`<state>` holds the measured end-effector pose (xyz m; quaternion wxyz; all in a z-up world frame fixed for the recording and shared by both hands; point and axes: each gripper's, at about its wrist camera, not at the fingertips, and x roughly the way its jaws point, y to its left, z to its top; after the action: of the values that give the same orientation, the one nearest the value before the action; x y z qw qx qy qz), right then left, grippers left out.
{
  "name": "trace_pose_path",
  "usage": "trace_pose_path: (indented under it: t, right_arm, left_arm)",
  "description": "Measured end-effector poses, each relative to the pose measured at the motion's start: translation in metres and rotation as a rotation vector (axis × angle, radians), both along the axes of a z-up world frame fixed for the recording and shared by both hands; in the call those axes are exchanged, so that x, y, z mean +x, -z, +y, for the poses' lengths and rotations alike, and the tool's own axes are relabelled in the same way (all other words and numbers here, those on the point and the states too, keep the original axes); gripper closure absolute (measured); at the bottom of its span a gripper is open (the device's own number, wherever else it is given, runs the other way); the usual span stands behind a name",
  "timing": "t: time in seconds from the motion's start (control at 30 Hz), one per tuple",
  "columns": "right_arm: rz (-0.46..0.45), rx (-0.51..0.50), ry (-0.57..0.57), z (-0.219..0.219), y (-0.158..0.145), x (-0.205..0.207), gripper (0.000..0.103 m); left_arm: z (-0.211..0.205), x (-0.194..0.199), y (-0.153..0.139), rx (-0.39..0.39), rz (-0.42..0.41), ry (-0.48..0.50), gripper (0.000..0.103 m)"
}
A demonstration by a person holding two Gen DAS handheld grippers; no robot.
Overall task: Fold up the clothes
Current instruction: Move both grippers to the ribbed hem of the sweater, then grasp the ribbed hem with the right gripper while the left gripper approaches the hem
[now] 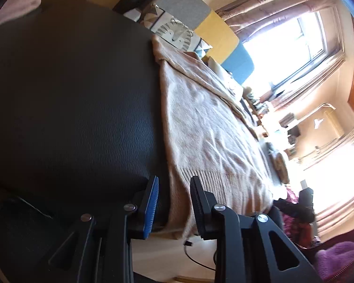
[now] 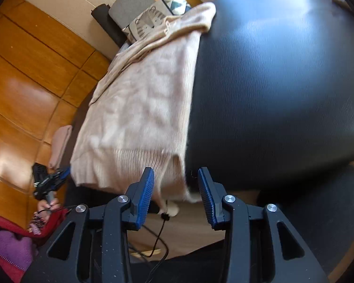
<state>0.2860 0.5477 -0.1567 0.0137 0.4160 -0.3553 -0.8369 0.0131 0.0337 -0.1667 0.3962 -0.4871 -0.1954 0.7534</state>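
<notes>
Left claw [image 1: 174, 202] spread, straddling the ribbed hem of the beige knitted sweater [image 1: 210, 127], pinching nothing. Right claw [image 2: 175, 197] likewise spread at the hem's corner. Sweater [image 2: 139, 118] lying flat along one side of the black leather-textured worktop [image 2: 276, 82], hem overhanging the near edge.

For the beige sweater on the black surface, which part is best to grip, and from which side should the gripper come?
Probably the ribbed hem of the beige sweater, at the corner hanging over the near edge of the black surface. The open right gripper already faces it; coming from the near edge lets one finger go under the free cloth.
</notes>
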Motion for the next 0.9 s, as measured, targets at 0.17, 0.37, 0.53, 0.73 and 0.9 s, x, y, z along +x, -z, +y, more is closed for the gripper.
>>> trace_pose_path:
  t: [0.17, 0.37, 0.53, 0.73, 0.9]
  right_arm:
    - [0.016, -0.044, -0.05, -0.007, 0.008, -0.005, 0.051]
    - [0.035, -0.125, -0.09, -0.004, 0.014, -0.004, 0.048]
    - [-0.041, -0.142, -0.098, -0.008, 0.027, -0.007, 0.048]
    - [-0.058, -0.142, -0.164, -0.018, 0.032, -0.021, 0.047]
    - [-0.067, -0.174, -0.217, -0.022, 0.038, -0.029, 0.046]
  left_arm:
    - [0.004, 0.003, 0.005, 0.022, -0.02, 0.046, 0.075]
    - [0.006, 0.0, 0.008, 0.061, -0.054, 0.069, 0.076]
    - [0.009, 0.003, 0.01, 0.048, -0.059, 0.095, 0.076]
    - [0.008, 0.004, 0.016, 0.07, -0.085, 0.107, 0.075]
    - [0.008, 0.002, 0.025, 0.118, -0.136, 0.128, 0.075]
